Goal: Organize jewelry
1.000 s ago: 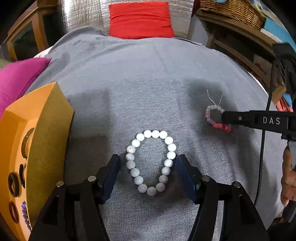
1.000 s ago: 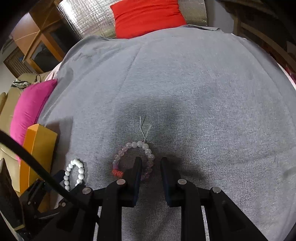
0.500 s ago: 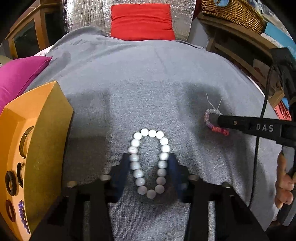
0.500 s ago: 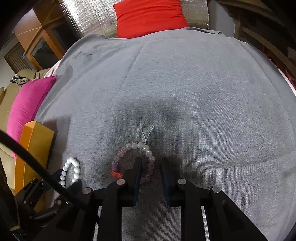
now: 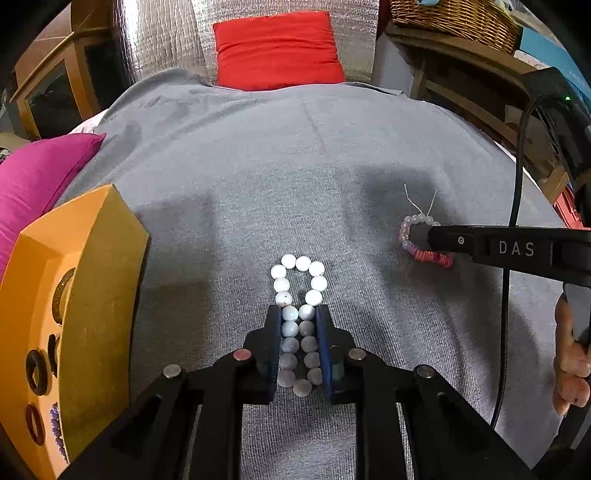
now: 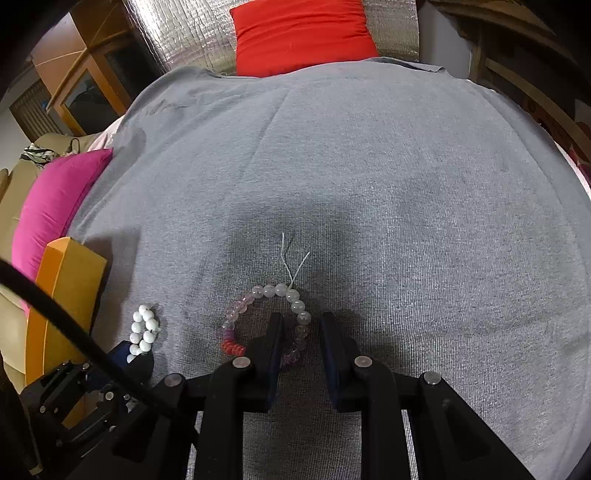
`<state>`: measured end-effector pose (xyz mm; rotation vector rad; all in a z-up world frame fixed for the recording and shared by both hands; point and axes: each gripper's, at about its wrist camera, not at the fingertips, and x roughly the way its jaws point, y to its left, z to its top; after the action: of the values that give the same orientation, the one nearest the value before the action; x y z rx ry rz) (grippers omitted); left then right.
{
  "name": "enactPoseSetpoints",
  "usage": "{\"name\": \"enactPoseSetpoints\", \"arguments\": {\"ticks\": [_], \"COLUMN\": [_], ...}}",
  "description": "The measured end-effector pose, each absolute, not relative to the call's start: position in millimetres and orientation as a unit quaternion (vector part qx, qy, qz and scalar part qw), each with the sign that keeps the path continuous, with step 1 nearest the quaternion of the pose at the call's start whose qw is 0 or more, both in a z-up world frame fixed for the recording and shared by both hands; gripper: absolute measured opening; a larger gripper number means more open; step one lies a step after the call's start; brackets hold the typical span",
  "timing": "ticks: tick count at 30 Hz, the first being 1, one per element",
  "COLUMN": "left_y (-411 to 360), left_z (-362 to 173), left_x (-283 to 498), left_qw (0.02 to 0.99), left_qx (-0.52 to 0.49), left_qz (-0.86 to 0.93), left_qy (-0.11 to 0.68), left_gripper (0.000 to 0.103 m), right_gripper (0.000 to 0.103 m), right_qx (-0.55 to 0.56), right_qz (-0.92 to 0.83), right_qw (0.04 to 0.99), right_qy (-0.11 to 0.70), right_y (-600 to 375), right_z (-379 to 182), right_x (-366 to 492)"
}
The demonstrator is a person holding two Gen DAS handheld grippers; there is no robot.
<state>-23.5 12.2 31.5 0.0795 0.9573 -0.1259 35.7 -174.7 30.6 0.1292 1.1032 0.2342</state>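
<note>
A white bead bracelet (image 5: 299, 291) lies on the grey cloth (image 5: 295, 166). My left gripper (image 5: 298, 314) is shut on it, squeezing the loop into a narrow oval; it also shows in the right wrist view (image 6: 144, 332). A pink, purple and red bead bracelet (image 6: 266, 321) with loose thread ends lies to the right, also seen in the left wrist view (image 5: 417, 240). My right gripper (image 6: 301, 323) straddles its right side with a narrow gap between the fingers, not clamped on the beads.
An orange jewelry box (image 5: 70, 314) with round slots stands at the left, also in the right wrist view (image 6: 62, 295). A magenta cushion (image 5: 33, 184) lies behind it, and a red cushion (image 5: 277, 48) sits at the far edge. A wicker basket (image 5: 454, 14) is at the back right.
My left gripper has closed from wide open onto the white bracelet, pressing the round loop into a narrow oval. The right gripper has stayed over the pink bracelet.
</note>
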Motion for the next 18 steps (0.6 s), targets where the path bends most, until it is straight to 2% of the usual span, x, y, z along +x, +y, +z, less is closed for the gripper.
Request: {"name": "enactPoseSetpoints", "arguments": {"ticks": [10,13,18], "left_y": [8,9,9], "left_z": [41,43,46], "left_x": [-30,-32,-32], "left_qw": [0.890,0.892,0.894], "left_qx": [0.039,0.038,0.037], "left_qz": [-0.063,-0.065,-0.064], "left_qy": [0.449,0.447,0.442], "left_gripper": [0.019,0.019,0.019], "right_gripper": [0.022,0.018,0.016], "right_qx": [0.066,0.078,0.090], "right_qz": [0.120,0.134,0.158], "right_qw": [0.844,0.842,0.842], "right_qy": [0.519,0.518,0.509], "right_y": [-175,-174,-170], "right_z": [32,35,41], "right_x": [33,30,23]}}
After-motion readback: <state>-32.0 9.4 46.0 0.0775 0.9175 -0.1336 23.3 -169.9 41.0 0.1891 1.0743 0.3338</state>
